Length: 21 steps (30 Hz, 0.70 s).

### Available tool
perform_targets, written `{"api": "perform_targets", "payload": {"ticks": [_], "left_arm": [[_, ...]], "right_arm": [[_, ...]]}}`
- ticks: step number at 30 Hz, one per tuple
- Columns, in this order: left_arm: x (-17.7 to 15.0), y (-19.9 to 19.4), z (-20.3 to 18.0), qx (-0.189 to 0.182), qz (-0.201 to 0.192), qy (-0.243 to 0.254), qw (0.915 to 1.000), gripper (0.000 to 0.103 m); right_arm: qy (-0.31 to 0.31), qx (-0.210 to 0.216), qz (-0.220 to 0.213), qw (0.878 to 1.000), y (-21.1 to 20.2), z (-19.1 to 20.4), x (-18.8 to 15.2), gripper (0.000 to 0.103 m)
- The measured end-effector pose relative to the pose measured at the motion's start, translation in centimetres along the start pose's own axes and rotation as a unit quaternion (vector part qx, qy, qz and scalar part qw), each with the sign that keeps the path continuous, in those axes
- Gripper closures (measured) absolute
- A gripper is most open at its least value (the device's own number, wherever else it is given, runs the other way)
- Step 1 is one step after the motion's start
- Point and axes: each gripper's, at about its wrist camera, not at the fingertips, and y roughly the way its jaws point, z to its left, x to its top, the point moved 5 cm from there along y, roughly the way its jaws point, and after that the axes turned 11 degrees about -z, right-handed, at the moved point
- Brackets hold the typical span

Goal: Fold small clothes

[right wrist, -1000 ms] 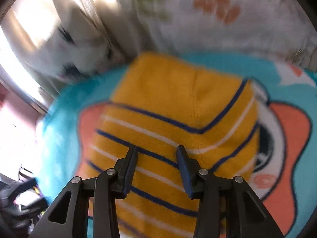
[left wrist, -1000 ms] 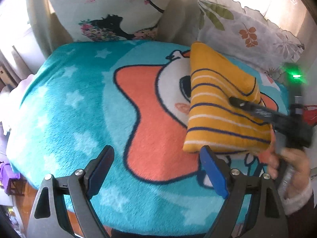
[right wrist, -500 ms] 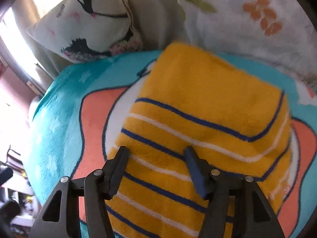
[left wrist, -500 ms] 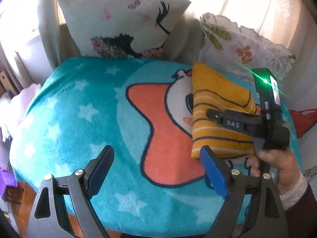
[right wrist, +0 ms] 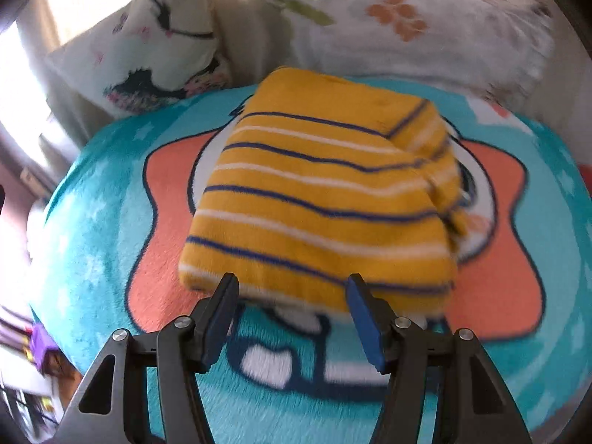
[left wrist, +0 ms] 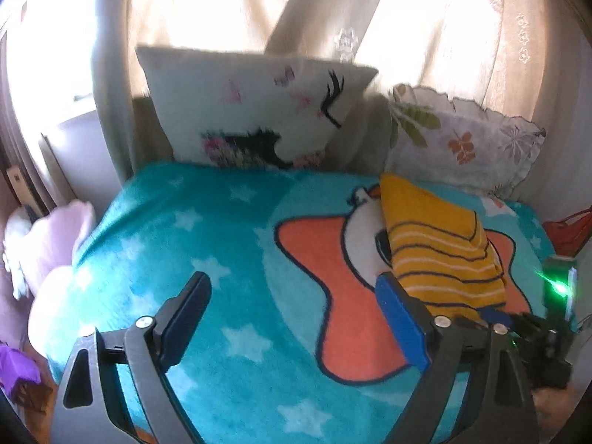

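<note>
A folded yellow garment with blue and white stripes [right wrist: 318,192] lies on the teal cartoon blanket [right wrist: 111,199]. It also shows at the right of the left wrist view [left wrist: 440,255]. My right gripper [right wrist: 292,314] is open and empty, just in front of the garment's near edge, not touching it. My left gripper [left wrist: 296,318] is open and empty above the blanket [left wrist: 185,229], left of the garment. The right gripper's body with a green light [left wrist: 555,318] shows at the right edge.
A white cushion with a lash print [left wrist: 259,118] and a floral pillow [left wrist: 462,148] lean against the curtain behind the blanket. Pink cloth [left wrist: 51,244] lies off the blanket's left edge. A red object [left wrist: 566,229] sits at the far right.
My right gripper opened wider and drew back off the folded garment toward its near edge. My left gripper pulled back and tilted up, so more curtain and cushions show.
</note>
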Motion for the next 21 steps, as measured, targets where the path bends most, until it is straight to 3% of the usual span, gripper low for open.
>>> {"api": "perform_targets", "payload": {"ticks": [7, 10, 13, 21], "left_arm": [[1.6, -3.1, 1.4, 0.014, -0.096, 0.023, 0.995, 0.0], [2.0, -4.3, 1.5, 0.0, -0.126, 0.037, 0.9913, 0.0], [1.7, -4.6, 1.4, -0.027, -0.113, 0.042, 0.9923, 0.0], [-1.5, -2.6, -0.3, -0.094, -0.01, 0.059, 0.9938, 0.0]], "right_arm": [[0.043, -0.033, -0.014, 0.998, -2.8, 0.2, -1.7, 0.039], [0.055, -0.037, -0.022, 0.998, -3.8, 0.9, -2.1, 0.038], [0.056, -0.039, -0.027, 0.997, -4.5, 1.9, -2.2, 0.038], [0.045, -0.046, -0.031, 0.997, -6.4, 3.9, -2.5, 0.036]]}}
